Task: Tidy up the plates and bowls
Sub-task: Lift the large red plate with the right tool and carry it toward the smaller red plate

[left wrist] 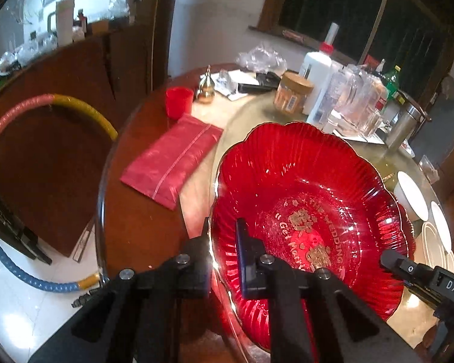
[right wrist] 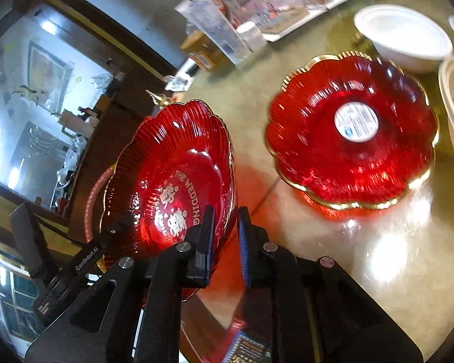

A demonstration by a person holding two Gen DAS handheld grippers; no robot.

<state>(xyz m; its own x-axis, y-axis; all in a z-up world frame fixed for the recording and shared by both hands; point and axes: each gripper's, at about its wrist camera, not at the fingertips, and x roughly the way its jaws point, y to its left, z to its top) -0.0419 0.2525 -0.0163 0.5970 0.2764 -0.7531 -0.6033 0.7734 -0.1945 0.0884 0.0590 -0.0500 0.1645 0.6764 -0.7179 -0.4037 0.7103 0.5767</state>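
Both hand-held grippers (left wrist: 224, 242) (right wrist: 225, 236) pinch the ribbed, scalloped red glass plate's (left wrist: 302, 187) rim.

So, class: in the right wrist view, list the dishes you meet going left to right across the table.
Lettered red plate held at its rim, then red plate with a round sticker, then white bowl.

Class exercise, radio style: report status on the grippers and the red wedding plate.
Both hand-held grippers, left and right, clamped on wedding plate rim. Second red plate on table. Path clear.
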